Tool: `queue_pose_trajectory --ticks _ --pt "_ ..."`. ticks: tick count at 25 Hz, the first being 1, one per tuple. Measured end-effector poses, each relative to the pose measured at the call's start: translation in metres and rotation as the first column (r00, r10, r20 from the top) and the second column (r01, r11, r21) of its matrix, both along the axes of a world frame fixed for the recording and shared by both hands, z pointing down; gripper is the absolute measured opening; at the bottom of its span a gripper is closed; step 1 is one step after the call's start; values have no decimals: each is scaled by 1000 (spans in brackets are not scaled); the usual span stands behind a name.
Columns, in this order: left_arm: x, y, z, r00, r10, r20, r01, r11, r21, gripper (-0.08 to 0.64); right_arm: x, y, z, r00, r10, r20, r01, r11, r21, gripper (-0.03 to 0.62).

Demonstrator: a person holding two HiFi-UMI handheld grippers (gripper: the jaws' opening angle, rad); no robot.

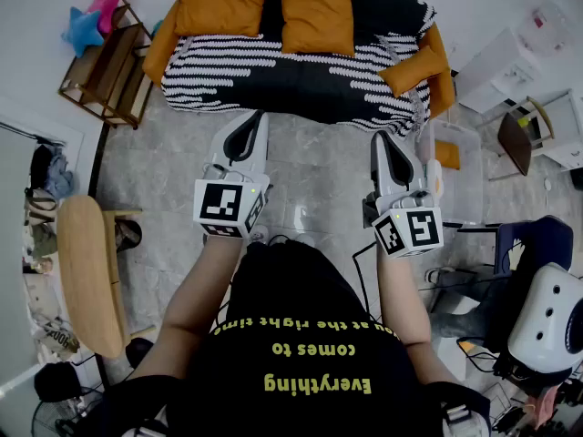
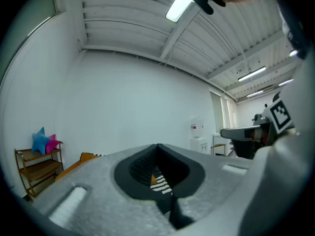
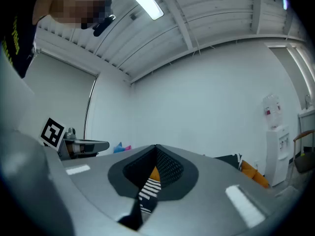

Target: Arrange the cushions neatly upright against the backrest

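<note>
Grey tiled floor (image 1: 314, 167); wooden shelf (image 1: 107, 62) at left; white walls (image 2: 138, 107); ceiling strip light (image 2: 178, 8)

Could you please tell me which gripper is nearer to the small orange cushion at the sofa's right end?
Right. The right gripper is just in front of the small orange cushion, short of the sofa; the left gripper is further off, before the sofa's left half.

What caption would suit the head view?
Person faces a striped sofa with orange cushions, left gripper and right gripper shut, empty.
</note>
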State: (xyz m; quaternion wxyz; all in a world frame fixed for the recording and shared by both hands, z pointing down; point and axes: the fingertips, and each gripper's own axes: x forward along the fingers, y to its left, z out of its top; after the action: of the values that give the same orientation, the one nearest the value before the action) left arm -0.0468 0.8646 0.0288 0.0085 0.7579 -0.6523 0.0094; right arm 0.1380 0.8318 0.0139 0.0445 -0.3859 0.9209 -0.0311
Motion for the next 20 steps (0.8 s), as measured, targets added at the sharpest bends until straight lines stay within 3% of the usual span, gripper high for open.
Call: queue_pose_trajectory --ticks 20 --pt "16 2 6 1000 -31 1 31 999 -20 -2 22 -9 -8 999 -31 43 30 999 10 11"
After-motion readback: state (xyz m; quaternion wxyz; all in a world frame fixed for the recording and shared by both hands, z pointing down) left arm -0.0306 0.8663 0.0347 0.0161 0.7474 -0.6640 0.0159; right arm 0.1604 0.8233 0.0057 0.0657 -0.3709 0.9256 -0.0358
